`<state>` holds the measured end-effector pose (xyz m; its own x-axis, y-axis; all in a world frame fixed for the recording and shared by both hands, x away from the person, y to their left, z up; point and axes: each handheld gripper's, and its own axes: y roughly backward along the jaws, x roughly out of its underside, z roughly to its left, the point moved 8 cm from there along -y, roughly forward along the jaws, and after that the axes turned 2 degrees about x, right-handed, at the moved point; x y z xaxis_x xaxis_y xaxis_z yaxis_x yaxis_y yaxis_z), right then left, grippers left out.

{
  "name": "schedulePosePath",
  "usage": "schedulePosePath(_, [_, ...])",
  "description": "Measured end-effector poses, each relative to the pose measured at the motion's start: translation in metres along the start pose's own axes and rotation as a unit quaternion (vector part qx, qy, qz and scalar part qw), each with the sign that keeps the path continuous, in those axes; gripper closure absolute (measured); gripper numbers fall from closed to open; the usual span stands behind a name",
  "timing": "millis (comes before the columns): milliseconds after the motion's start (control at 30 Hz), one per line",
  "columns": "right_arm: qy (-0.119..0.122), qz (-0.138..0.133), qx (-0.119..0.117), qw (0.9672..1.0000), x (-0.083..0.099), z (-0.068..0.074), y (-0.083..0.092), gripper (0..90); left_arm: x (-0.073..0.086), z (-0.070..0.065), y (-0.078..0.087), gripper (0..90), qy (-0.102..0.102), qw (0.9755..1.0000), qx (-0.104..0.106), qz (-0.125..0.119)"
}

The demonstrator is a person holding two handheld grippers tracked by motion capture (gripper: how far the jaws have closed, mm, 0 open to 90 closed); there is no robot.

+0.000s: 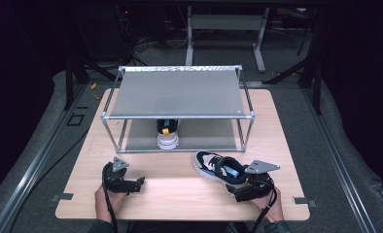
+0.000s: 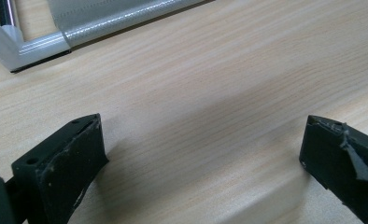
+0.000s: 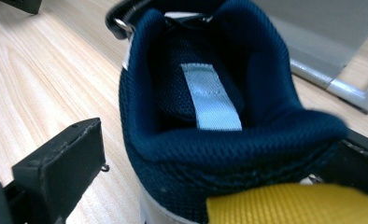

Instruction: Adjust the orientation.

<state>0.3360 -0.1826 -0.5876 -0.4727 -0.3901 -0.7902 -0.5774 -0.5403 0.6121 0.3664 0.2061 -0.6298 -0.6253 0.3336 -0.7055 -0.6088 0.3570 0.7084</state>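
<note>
Between my right tongs (image 3: 210,158), spread wide and not pressing, sits the heel of the navy-and-white mesh sneaker (image 3: 210,93) on the pale wooden counter (image 1: 180,189); my left tongs (image 2: 203,154) gape empty.

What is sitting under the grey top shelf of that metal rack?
On the rack's lower shelf stands one sneaker, heel toward the camera, with a yellow pull tab. The top shelf covers its front part, so its toe cannot be seen.

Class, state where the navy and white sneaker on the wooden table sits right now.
In the high view, the navy and white sneaker lies right of centre on the wooden table, before the metal-framed rack, its heel between the right claw's jaws.
</note>
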Motion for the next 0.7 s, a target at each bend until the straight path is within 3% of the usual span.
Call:
schedulePosePath(200, [-0.006, -0.009, -0.012, 0.9999, 0.004, -0.001, -0.005, 0.0, 0.000, 0.000, 0.000, 0.2, 0.001, 1.0000, -0.001, 0.000])
schedulePosePath(700, [-0.002, -0.017, -0.009, 0.9998, 0.010, -0.002, -0.018, 3.0, 0.000, 0.000, 0.000, 0.3, 0.003, 1.0000, -0.001, -0.001])
